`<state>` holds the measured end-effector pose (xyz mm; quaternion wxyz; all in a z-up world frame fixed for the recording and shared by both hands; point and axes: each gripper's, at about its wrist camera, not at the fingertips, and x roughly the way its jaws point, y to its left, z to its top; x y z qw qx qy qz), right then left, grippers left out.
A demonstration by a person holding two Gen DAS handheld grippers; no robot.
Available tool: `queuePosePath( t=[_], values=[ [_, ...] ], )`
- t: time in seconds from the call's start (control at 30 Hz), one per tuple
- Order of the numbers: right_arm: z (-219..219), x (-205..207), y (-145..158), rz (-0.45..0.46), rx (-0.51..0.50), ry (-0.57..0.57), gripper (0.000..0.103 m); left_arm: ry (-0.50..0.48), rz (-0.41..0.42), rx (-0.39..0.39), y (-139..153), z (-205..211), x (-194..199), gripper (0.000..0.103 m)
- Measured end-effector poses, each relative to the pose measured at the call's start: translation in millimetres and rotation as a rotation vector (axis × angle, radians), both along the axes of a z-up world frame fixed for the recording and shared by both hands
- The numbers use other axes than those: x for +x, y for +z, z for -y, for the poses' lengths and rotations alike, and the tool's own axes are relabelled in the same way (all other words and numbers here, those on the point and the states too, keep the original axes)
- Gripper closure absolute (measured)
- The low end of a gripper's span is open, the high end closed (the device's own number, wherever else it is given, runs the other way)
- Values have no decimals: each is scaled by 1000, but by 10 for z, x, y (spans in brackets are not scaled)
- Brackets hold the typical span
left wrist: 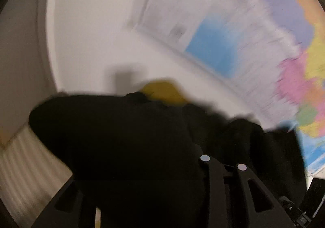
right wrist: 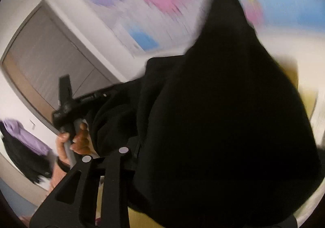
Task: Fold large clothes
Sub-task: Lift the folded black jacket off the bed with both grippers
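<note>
Landmark: wall map (left wrist: 270, 30), coloured in blue, pink, yellow and purple patches; blurred in both views.
Writing: fine print lines on the wall map, none legible; no brand or label can be read anywhere.
Black garment (left wrist: 126, 142): bunched and lifted in front of the wall map, filling the lower half of the left wrist view and most of the right wrist view (right wrist: 223, 116).
Left gripper (left wrist: 223, 164): fingers close together, cloth draped over and around them; cannot tell whether they pinch it.
Right gripper (right wrist: 105, 154): fingers close together, garment lying against the right-hand finger; grip cannot be told.
Person's hand (right wrist: 75, 144): wrapped round a grey handle, left of the garment, below the wall map.
Yellow patch (left wrist: 162, 90): behind the garment's top edge, below the map.
Purple cloth (right wrist: 26, 136): well left of the map, on a dark heap.
</note>
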<state>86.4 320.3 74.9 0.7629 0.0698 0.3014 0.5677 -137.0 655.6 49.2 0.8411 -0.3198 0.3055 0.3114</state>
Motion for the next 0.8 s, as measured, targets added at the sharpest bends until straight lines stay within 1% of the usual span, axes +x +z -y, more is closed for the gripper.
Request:
queuePosePath(
  t=[0.07, 0.1, 0.13, 0.17, 0.2, 0.23, 0.27, 0.3, 0.33, 0.37, 0.43, 0.47, 0.5, 0.53, 0.57, 0.6, 0.63, 0.67, 0.73, 0.8],
  values=[
    [150, -10, -80, -31, 27, 14, 59, -11, 31, 10, -64, 34, -113, 66],
    [229, -15, -81, -43, 33, 17, 55, -14, 43, 15, -59, 53, -149, 65],
    [326, -38, -65, -42, 38, 21, 49, -12, 42, 24, -37, 70, -186, 61],
    [459, -77, -34, -21, 48, 11, 46, -19, 40, 29, -23, 84, -204, 60],
    [579, -90, -17, -16, 56, 7, 43, -35, 37, 34, -15, 100, -208, 55],
    [649, -95, -17, -21, 60, 1, 35, -45, 25, 36, -26, 115, -199, 46],
    [760, -95, -36, -26, 69, -19, 32, -61, 12, 31, -40, 131, -193, 39],
    [885, -70, -38, -35, 86, -47, 32, -90, 12, 20, -55, 168, -168, 37],
    [981, -31, -48, -58, 105, -51, 32, -107, 8, 19, -60, 202, -130, 35],
    [1058, 40, -66, -100, 129, -54, 32, -118, -3, 30, -65, 245, -94, 33],
    [1066, 104, -78, -134, 138, -55, 30, -141, -18, 37, -58, 285, -30, 32],
    [1027, 104, -71, -129, 130, -44, 30, -145, -24, 39, -53, 306, -15, 33],
    [930, 101, -44, -117, 117, -38, 32, -142, -35, 63, -18, 337, 36, 38],
    [870, 89, -17, -103, 116, -37, 44, -136, -43, 91, 9, 362, 71, 53],
    [840, 63, 15, -83, 114, -37, 67, -121, -52, 115, 63, 376, 108, 66],
    [854, 38, 33, -67, 114, -37, 73, -110, -53, 122, 126, 368, 147, 71],
    [913, -4, 78, -47, 138, -38, 82, -107, -46, 124, 174, 337, 159, 77],
    [1003, -39, 133, -26, 164, -39, 89, -98, -31, 137, 267, 307, 183, 80],
    [1141, -113, 261, 21, 206, -62, 91, -89, -4, 179, 459, 271, 224, 82],
    [1272, -184, 355, 63, 251, -85, 92, -96, 71, 195, 672, 244, 220, 82]
  ],
)
